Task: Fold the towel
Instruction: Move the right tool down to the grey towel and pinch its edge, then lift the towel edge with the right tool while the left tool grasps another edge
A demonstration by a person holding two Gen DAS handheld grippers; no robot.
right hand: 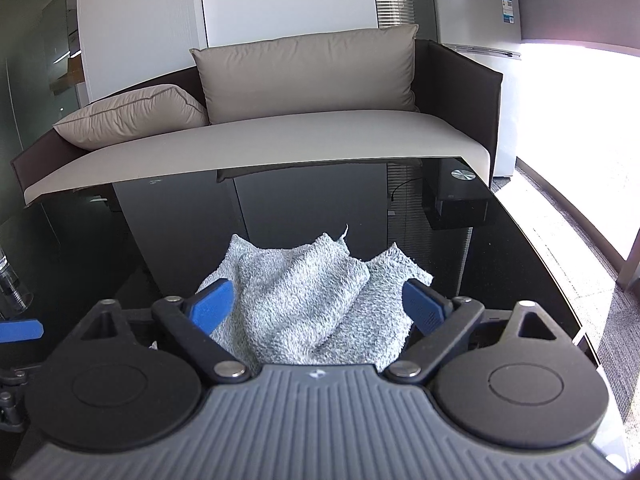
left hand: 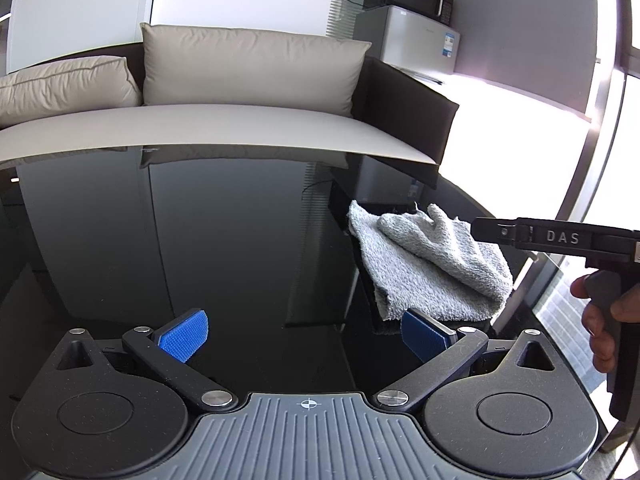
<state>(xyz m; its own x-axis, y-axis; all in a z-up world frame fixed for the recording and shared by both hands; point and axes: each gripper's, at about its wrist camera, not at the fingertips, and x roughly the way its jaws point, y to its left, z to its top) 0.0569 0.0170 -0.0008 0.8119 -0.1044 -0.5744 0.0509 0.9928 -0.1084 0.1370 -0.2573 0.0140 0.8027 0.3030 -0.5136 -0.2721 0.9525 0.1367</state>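
A: Towel [right hand: 308, 300] first, but start big. What's behind it?

B: Sofa [right hand: 280, 136], beyond the far edge of the table [right hand: 500, 240]. Fridge [right hand: 468, 16] stands right of the sofa.

A: And the towel itself?

B: Grey, crumpled in a heap on the table, near its right edge.

A: Right gripper [right hand: 320, 308]?

B: Wide apart, one blue pad on either side of the heap. Whether the pads touch the cloth I cannot tell; no grip shows.

A: Left gripper [left hand: 304, 334]?

B: Spread wide over bare table left of the towel, holding nothing. Its right pad [left hand: 424, 336] lies just beside the towel's near corner.
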